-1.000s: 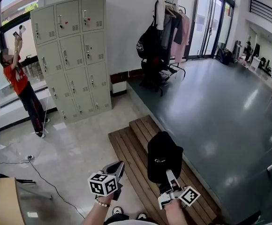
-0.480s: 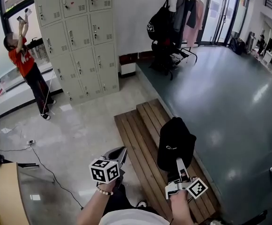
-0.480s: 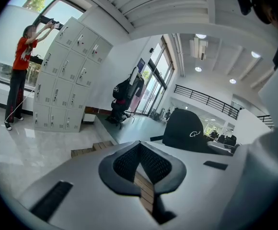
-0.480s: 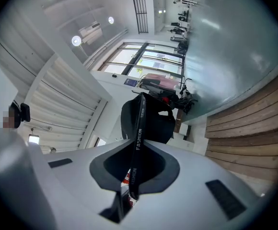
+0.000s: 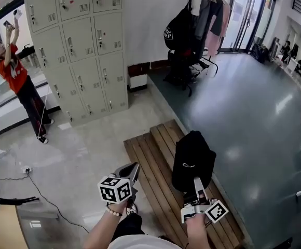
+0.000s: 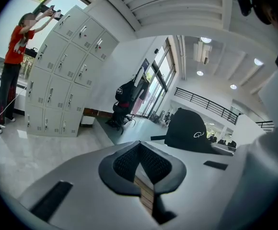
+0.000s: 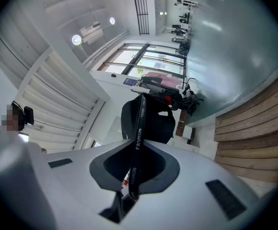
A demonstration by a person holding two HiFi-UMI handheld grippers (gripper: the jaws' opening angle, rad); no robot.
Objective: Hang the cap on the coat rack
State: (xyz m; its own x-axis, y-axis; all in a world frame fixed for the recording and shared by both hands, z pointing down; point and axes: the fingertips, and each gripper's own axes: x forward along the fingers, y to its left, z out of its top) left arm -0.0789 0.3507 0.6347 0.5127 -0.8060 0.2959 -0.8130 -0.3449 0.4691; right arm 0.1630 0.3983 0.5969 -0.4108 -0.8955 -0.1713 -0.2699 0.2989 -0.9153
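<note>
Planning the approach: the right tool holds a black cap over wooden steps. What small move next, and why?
Probably carry the cap forward toward the coat rack: the right tool is shut on its strap, and the rack stands well ahead across the grey floor.

Head view sits on the person's head, faces forward and steeply down, close over the left gripper (image 5: 131, 169), right gripper (image 5: 196, 184) and wooden steps (image 5: 155, 157), far from the lockers (image 5: 78, 51) and coat rack (image 5: 192, 30) at the back. Left gripper view rides on the left gripper, looks along its jaws from low down, tilted up toward the ceiling (image 6: 177, 4), and shares lockers, coat rack and cap (image 6: 189, 131) with the head view. Right gripper view rides on the right gripper, rolled sideways, very near the cap, with the coat rack and wooden steps shared behind.
</note>
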